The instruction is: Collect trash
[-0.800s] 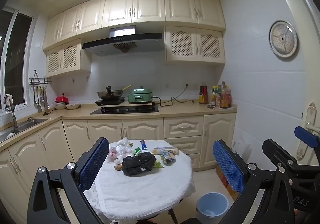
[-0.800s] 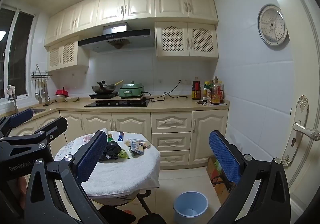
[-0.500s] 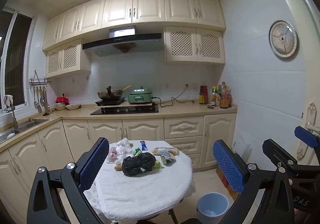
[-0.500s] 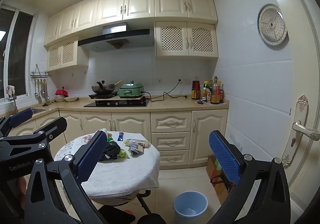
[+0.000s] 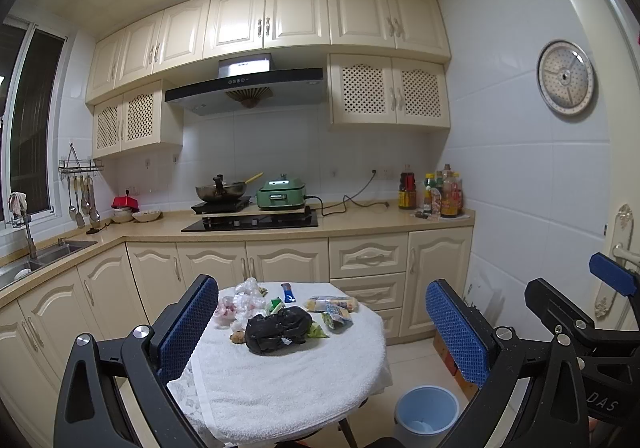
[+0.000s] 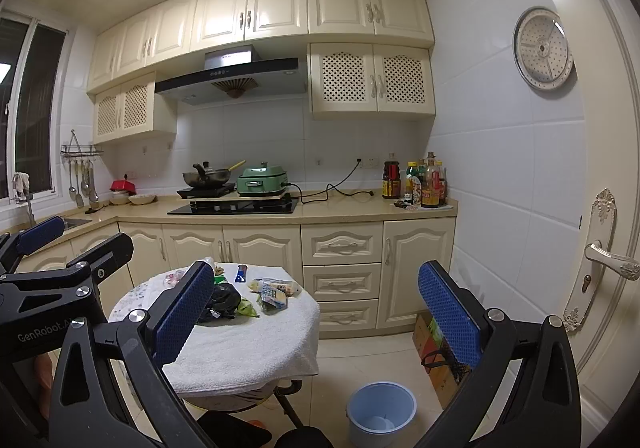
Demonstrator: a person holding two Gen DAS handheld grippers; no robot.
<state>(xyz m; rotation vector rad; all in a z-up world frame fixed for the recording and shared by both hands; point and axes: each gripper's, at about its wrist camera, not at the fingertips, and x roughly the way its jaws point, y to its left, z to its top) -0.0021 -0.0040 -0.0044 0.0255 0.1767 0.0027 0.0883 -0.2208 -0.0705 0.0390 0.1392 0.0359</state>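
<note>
A small round table (image 5: pixel 288 380) covered with a white towel holds a pile of trash: a crumpled black plastic bag (image 5: pixel 278 330), white and pink wrappers (image 5: pixel 246 300), a blue packet (image 5: pixel 288 291) and snack wrappers (image 5: pixel 332 306). The pile also shows in the right wrist view (image 6: pixel 224 300). A light blue bin (image 5: pixel 426 414) stands on the floor right of the table, also in the right wrist view (image 6: pixel 380 412). My left gripper (image 5: pixel 320 328) is open and empty, held back from the table. My right gripper (image 6: pixel 316 312) is open and empty, further right.
Cream cabinets and a beige counter (image 5: pixel 360 222) run along the back wall with a hob, wok (image 5: pixel 220 190), green cooker (image 5: pixel 282 194) and bottles (image 5: pixel 436 190). A sink (image 5: pixel 48 252) is at the left. A cardboard box (image 6: pixel 434 344) and a door (image 6: pixel 608 256) are at the right.
</note>
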